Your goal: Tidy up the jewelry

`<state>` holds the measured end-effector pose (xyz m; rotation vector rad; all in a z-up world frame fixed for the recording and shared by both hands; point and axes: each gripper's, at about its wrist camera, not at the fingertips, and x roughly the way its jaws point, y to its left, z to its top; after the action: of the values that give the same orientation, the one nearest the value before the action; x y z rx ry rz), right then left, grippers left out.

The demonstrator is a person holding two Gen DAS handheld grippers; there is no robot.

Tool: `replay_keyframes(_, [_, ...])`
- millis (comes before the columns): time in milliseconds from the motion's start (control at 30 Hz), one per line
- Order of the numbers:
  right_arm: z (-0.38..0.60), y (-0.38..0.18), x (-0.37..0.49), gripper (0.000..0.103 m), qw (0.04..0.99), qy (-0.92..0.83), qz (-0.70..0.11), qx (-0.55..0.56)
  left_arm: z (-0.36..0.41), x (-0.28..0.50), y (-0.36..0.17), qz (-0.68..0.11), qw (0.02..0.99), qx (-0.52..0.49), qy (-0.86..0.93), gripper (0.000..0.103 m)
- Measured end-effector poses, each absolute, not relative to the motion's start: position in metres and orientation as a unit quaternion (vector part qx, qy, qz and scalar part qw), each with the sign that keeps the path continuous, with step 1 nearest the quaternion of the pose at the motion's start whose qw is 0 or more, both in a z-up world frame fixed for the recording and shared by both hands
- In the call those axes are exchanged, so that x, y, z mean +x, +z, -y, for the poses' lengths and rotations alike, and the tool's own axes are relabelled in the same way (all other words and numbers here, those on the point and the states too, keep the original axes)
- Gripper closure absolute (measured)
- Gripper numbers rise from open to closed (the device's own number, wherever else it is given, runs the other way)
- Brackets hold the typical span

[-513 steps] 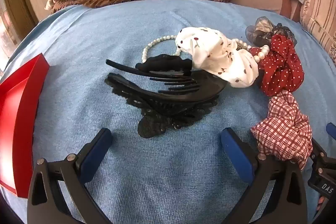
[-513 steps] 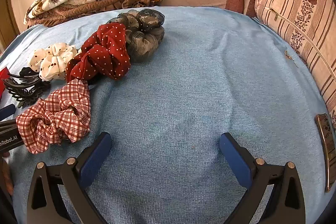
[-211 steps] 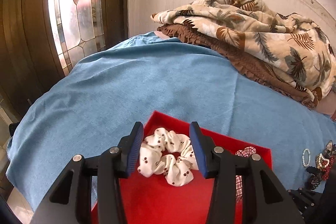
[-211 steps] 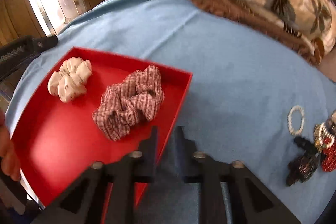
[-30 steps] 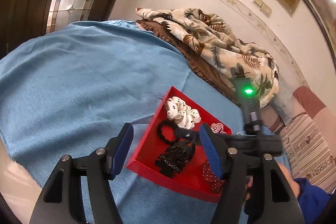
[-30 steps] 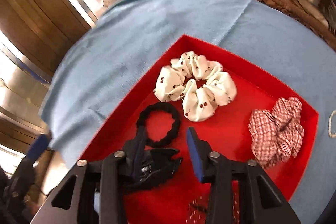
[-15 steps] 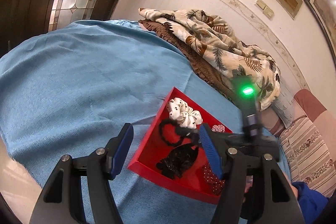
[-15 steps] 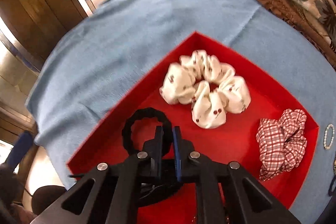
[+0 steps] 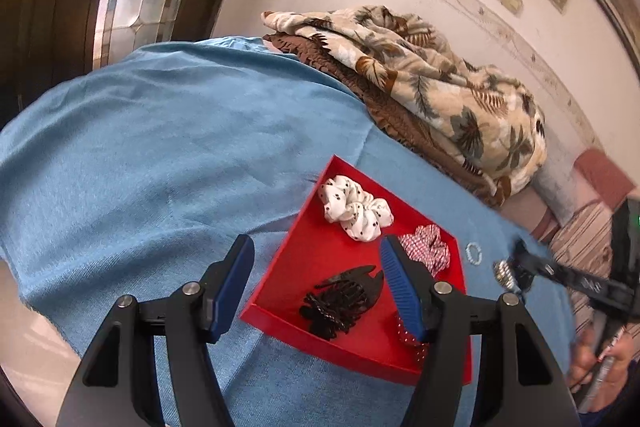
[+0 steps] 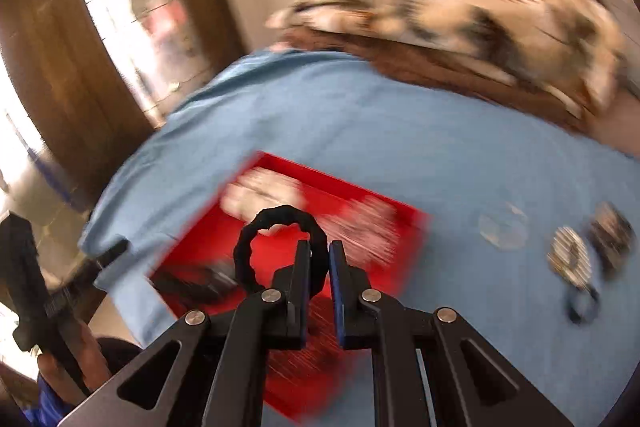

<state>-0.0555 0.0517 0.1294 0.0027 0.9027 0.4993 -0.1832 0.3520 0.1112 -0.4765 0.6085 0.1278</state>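
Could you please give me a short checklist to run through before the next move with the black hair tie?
1. Right gripper shut on the black hair tie: ok.
2. Tie lifted out of the red tray: ok.
3. Left gripper open, holding nothing: ok.
4. White scrunchie, checked scrunchie and black claw clip inside the tray: ok.
5. Items left on the blue cloth, such as the pearl bracelet: not ok.
6. Firmness of the grip: cannot tell, right view blurred.
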Motion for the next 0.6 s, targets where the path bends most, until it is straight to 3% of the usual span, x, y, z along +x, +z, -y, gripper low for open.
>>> replay_keyframes(300, [0.144, 0.07, -0.052, 0.093, 0.867, 0.042, -0.494, 0.06, -0.27, -0.17, 0.148, -0.322, 0.925, -0.202, -0.029, 0.039])
replay_keyframes(600, [0.204, 0.05, -0.055, 0.091, 0.875, 0.004, -0.472, 0.104, -0.138, -0.115, 0.163, -0.368, 0.919, -0.111, -0.094, 0.039])
